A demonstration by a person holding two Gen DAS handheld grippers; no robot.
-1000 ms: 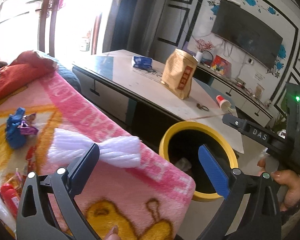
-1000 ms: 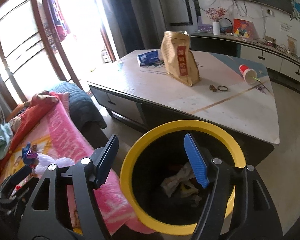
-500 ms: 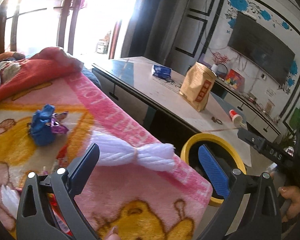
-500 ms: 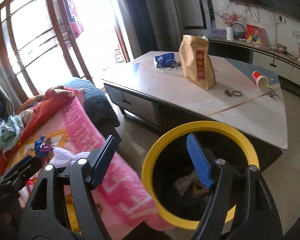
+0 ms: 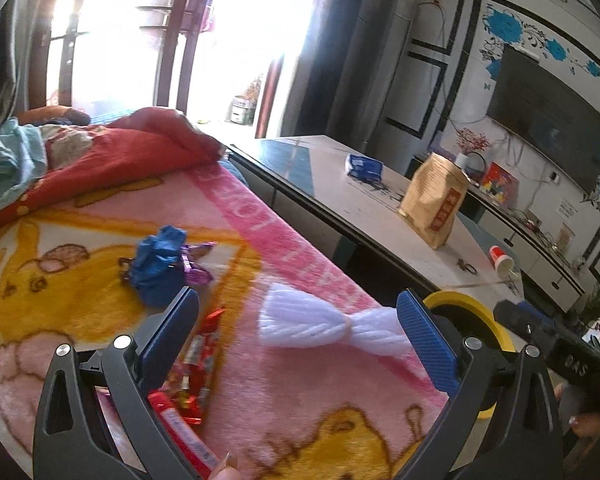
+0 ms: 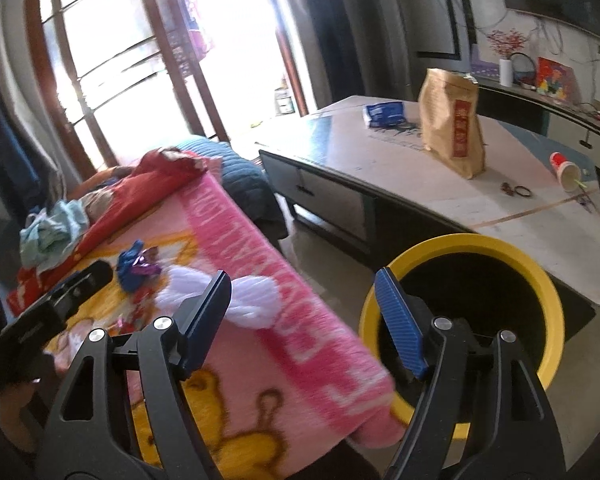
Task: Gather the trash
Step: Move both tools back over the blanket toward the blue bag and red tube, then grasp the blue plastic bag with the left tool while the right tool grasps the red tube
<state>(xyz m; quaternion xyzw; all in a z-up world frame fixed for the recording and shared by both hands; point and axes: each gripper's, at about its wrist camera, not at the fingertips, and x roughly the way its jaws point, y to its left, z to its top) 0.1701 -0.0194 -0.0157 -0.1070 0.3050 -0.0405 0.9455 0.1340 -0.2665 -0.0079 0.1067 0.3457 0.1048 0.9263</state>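
Both jaws wide, gripping nothing: left gripper (image 5: pixel 298 330) over pink blanket (image 5: pixel 292 408), right gripper (image 6: pixel 302 316) at yellow-rimmed bin (image 6: pixel 540 292). Red wrappers (image 5: pixel 192 364) nearest, then white yarn bundle (image 5: pixel 320 324), blue crumpled wrapper (image 5: pixel 158 268) beyond.

Left gripper (image 5: pixel 298 330): swung from the yellow bin (image 5: pixel 466 308) toward the pink blanket (image 5: pixel 300 248); white bow-shaped wad (image 5: pixel 328 326) now between its spread, empty jaws; red wrappers (image 5: pixel 192 364) newly visible by its near finger.

Right gripper (image 6: pixel 302 320): jaws have just been opening, nothing between them; shifted off the bin mouth, which now lies beyond its far finger, blanket edge ahead.
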